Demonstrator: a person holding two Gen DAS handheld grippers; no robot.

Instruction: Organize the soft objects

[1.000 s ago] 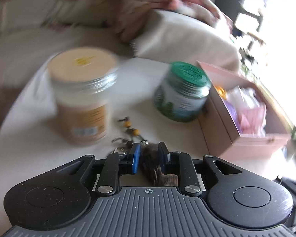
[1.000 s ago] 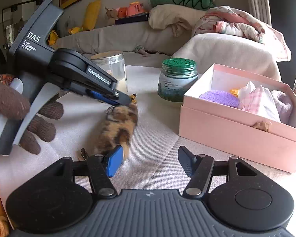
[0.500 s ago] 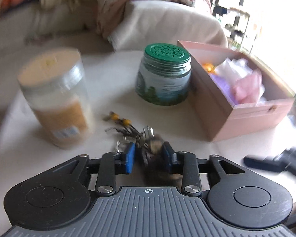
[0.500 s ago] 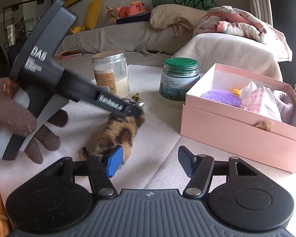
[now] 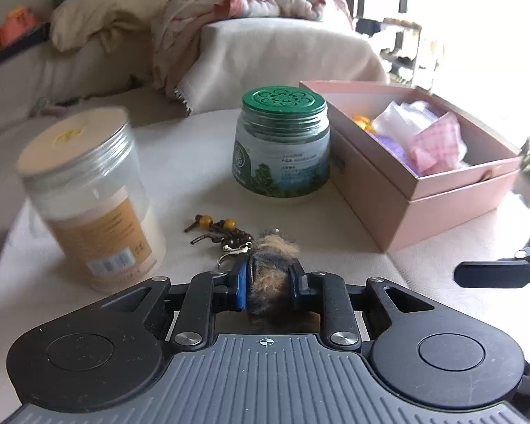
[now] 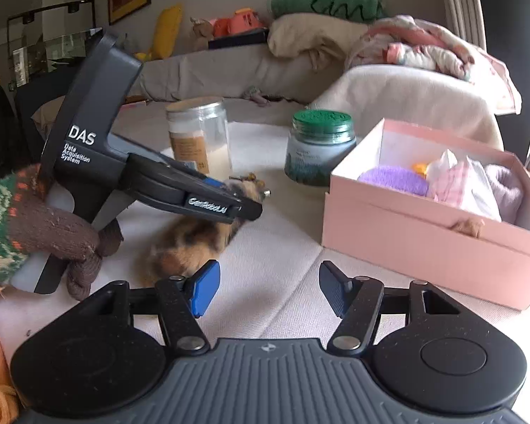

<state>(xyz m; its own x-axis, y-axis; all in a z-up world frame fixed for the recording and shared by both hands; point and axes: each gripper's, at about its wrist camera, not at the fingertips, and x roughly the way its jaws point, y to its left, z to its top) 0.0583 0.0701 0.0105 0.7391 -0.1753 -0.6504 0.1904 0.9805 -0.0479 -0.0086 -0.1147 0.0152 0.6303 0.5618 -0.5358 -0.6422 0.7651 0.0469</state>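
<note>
Furry leopard-print pouch lying flat on the pale cloth-covered table, long axis running from the near left, just beside the right gripper's blue pad, away toward the far right, where its keyring end with beaded cord points at the green-lidded jar. Far end caught near the ring by the left gripper; jaws just closed in again after a brief widening, blue pad and black pad pressing into the fur from either side, tuft bulging above and between them. Seen from the right wrist camera, left gripper slanting down from upper left to lower right, tips at the pouch's far end, body marked DAS gripped by a hand in a brown knitted glove with a green-and-orange patterned cuff. Rest of the pouch resting on the cloth.

Right gripper low over the table, fingers spread wide with nothing between them, only bare cloth; left pad beside the pouch's near end, whether touching it cannot be told.

Open pink box to the right, well apart from the pouch, holding a purple sponge-like lump, pink checked cloth and other soft pieces. Clear jar with a tan lid standing left of the beads, blurred
</note>
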